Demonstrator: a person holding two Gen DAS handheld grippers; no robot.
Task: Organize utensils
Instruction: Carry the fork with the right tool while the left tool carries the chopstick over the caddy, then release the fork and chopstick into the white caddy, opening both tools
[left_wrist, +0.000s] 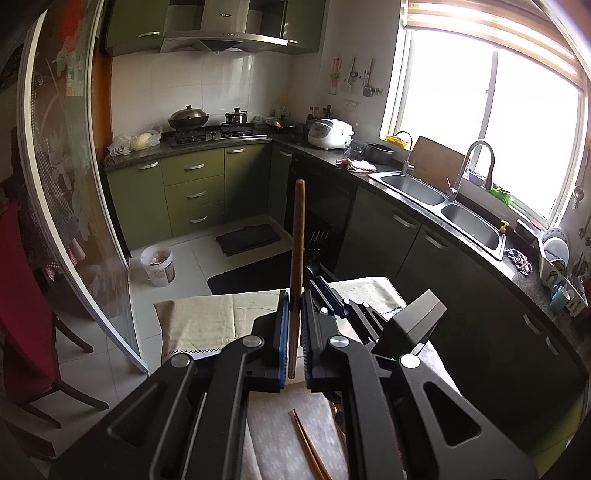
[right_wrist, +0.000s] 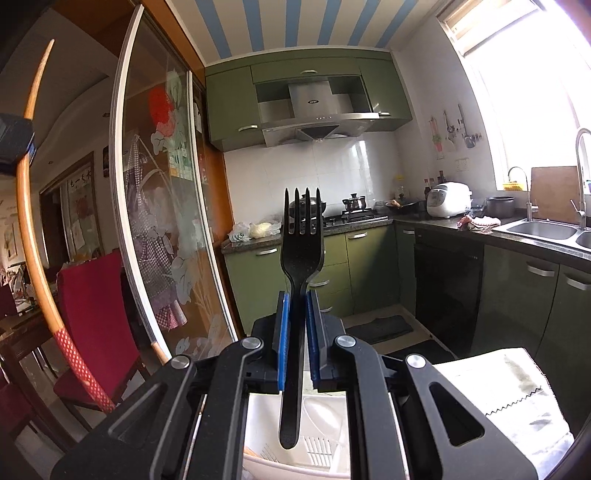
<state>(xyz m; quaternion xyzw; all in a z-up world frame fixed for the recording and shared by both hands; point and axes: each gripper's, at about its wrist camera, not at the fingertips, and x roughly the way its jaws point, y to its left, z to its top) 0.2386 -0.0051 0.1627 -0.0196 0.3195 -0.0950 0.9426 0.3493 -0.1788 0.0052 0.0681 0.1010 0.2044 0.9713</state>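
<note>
The left gripper (left_wrist: 293, 332) had its blue-padded fingers (left_wrist: 283, 332) clamped on a wooden utensil (left_wrist: 297, 258), gripped low on the shaft so that most of its length stood up and away from the pads; only its edge showed, so whether it was a spoon or a spatula could not be told. The right gripper (right_wrist: 297, 332) had its fingers (right_wrist: 283, 339) closed on the neck of a black fork (right_wrist: 301, 243), tines up, with the handle hanging down past the pads.

Beneath the fork's handle lay a white tray (right_wrist: 325, 417) with a slotted floor, close under the right gripper. Under the left gripper, a pair of chopsticks (left_wrist: 310, 446) lay on the cloth-covered surface (left_wrist: 207, 317), near the lower edge of the view. In the left view the right gripper sat just beside the left one, to its right.

The likely trouble was slippage: both utensils were pinched on narrow sections with long free ends, so a tilt or a knock between the two close grippers could have rotated either in its pads. A fork released askew might have missed the tray's compartment or bounced out.
</note>
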